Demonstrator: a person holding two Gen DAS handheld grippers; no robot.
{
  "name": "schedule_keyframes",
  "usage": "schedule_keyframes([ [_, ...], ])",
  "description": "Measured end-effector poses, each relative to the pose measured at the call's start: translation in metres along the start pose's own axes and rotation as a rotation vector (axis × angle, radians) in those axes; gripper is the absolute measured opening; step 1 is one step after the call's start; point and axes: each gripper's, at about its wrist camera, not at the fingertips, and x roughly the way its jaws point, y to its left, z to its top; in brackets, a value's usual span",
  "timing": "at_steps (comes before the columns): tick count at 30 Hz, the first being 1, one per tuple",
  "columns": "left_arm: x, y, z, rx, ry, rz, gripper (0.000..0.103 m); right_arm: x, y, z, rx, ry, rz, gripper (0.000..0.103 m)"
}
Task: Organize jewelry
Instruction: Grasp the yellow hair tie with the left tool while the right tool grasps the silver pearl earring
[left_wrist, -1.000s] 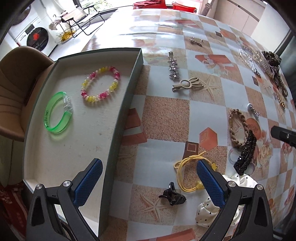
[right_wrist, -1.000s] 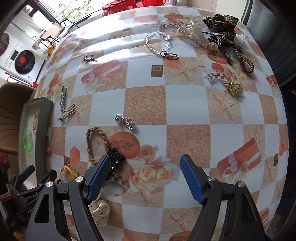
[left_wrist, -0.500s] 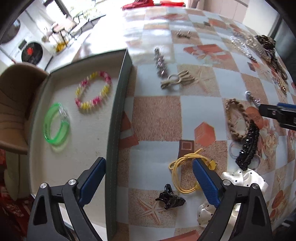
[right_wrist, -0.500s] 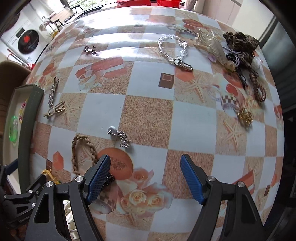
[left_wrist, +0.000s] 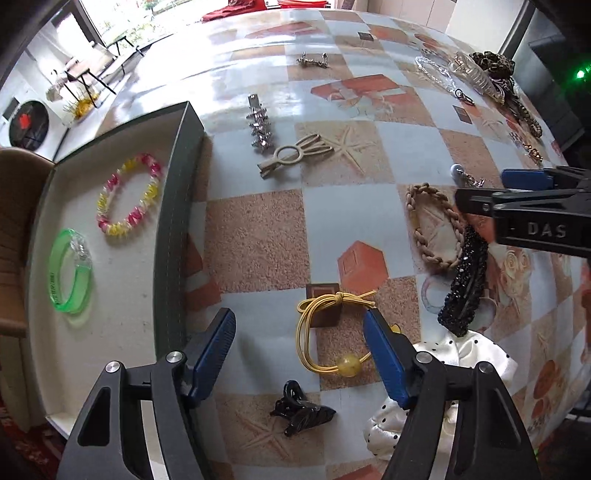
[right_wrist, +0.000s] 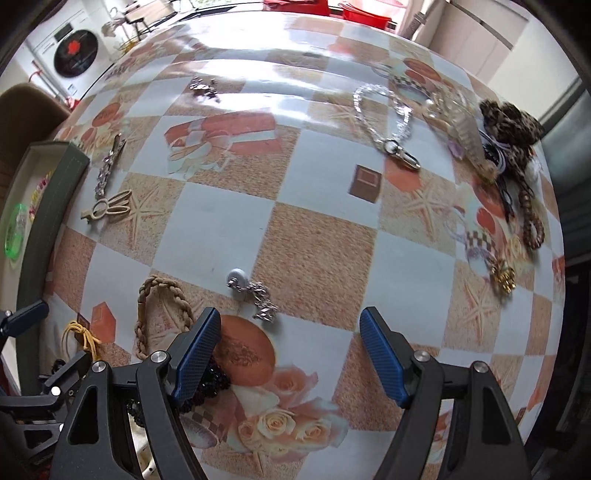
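The surface (right_wrist: 314, 254), covered in a checked cloth printed with starfish and roses, takes up nearly everything in sight. At its left edge sits a shallow dark-walled tray (left_wrist: 177, 206), and inside it lie a pink-and-yellow bead bracelet (left_wrist: 127, 194) and, nearer the edge, a clear green bangle (left_wrist: 70, 271), the two apart from each other.

The left tool (left_wrist: 299, 347) hangs low over the cloth just right of the tray wall, its blue pads spread wide with nothing between them; a yellow hair tie (left_wrist: 325, 332) with a bead lies partly in that gap on the cloth. The right tool (right_wrist: 290, 352) is likewise spread and empty, above a printed orange disc.

Beside the left tool's right pad is a white dotted scrunchie (left_wrist: 458, 354), and touching its top a black glitter clip (left_wrist: 463, 282) that overlaps a braided tan bracelet (left_wrist: 434, 225). A small black claw clip (left_wrist: 301, 410) lies near the front edge. A silver charm (right_wrist: 253, 291) sits just ahead of the right tool. Farther off are a beige bunny clip (left_wrist: 295, 155), a silver star clip (left_wrist: 258, 125) and a clear chain (right_wrist: 388, 118).
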Motion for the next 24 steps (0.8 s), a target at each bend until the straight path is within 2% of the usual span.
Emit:
schedule_keyframes([
  [3, 0.004, 0.012, 0.006, -0.037, 0.019, -0.064, 0.076, 0.001, 0.004, 0.002, -0.006, -0.017, 0.01, 0.076],
  [6, 0.001, 0.013, 0.005, -0.03, 0.013, -0.076, 0.075, 0.002, 0.008, 0.004, -0.009, -0.026, 0.014, 0.074],
  [8, -0.003, 0.012, 0.006, -0.022, 0.009, -0.085, 0.067, 0.002, 0.01, 0.004, -0.017, -0.033, 0.018, 0.07],
  [10, -0.007, 0.01, 0.006, -0.011, 0.006, -0.104, 0.05, -0.001, 0.01, 0.003, -0.018, -0.04, 0.021, 0.056],
  [11, -0.008, 0.009, 0.006, -0.009, 0.007, -0.113, 0.045, -0.002, 0.01, 0.002, -0.015, -0.042, 0.022, 0.05],
  [13, -0.011, 0.009, 0.006, -0.008, 0.007, -0.139, 0.024, -0.003, 0.01, 0.004, -0.009, -0.041, 0.027, 0.034],
  [14, -0.011, 0.01, 0.006, -0.007, 0.007, -0.15, 0.017, -0.003, 0.011, 0.004, -0.008, -0.041, 0.028, 0.029],
  [15, -0.013, 0.011, 0.005, -0.006, 0.004, -0.155, 0.004, -0.004, 0.012, 0.005, -0.008, -0.041, 0.028, 0.017],
  [16, -0.016, 0.011, 0.005, -0.01, 0.0, -0.155, 0.005, -0.005, 0.013, 0.005, -0.007, -0.04, 0.027, 0.012],
  [17, -0.017, 0.003, 0.002, -0.019, -0.006, -0.162, 0.005, -0.005, 0.014, 0.005, -0.004, -0.04, 0.025, 0.012],
  [20, -0.027, 0.012, -0.008, -0.08, -0.024, -0.207, 0.005, -0.009, 0.009, 0.004, 0.046, -0.042, 0.056, 0.012],
  [24, -0.044, 0.028, -0.011, -0.114, -0.049, -0.222, 0.005, -0.022, -0.007, -0.008, 0.113, -0.04, 0.111, 0.012],
])
